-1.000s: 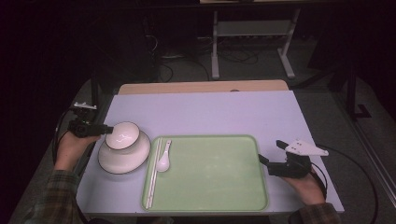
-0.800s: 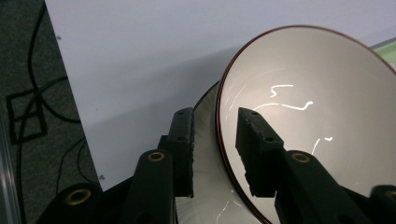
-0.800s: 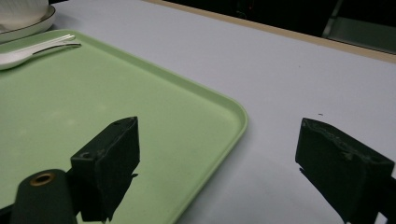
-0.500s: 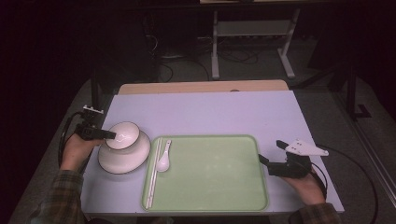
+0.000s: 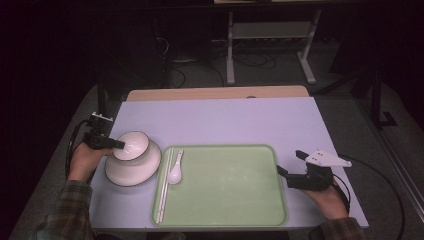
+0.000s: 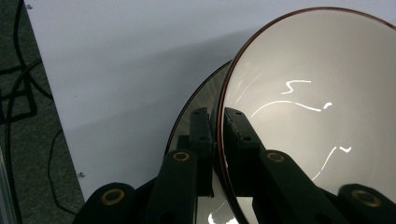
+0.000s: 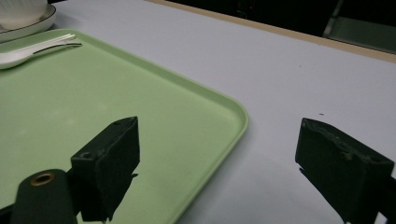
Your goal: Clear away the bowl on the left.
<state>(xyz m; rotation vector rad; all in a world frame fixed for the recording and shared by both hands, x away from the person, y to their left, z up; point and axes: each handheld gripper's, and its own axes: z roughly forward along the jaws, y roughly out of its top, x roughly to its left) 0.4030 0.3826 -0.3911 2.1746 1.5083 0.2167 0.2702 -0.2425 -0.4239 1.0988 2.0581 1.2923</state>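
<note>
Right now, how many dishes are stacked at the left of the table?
2: a small bowl, tilted and pinched at its rim by the left gripper, and the plate under it, just left of the green tray.

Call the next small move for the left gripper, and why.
Probably lift the bowl a little higher off the plate. The left gripper is shut on the bowl's rim, and the bowl sits tilted above the plate. The right gripper is open beside the green tray, not helping.

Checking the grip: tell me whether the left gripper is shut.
Shut: the left gripper pinches the white bowl's dark rim, one jaw each side.
</note>
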